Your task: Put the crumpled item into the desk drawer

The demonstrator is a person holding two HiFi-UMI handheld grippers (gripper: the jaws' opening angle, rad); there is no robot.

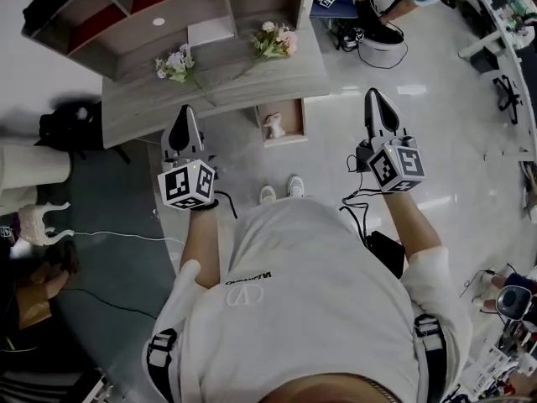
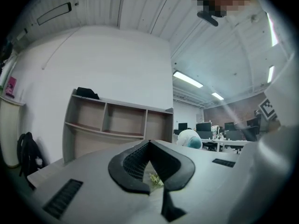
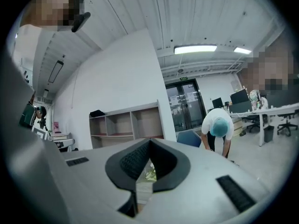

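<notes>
White shirt [image 1: 302,309] fills the lower frame. Above it, the left gripper [image 1: 185,116] and right gripper [image 1: 375,99] point level, each with jaws pressed together on nothing. The crumpled item [image 1: 274,126] lies inside the open desk drawer [image 1: 299,122] at centre frame, between the grippers and well apart from each. Risk: closing the drawer carelessly could pinch the item.

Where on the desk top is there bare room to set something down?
Bare wood lies between the left flower bunch and the right flower bunch, and at the left end of the desk. The open drawer is part filled by the crumpled item.
</notes>
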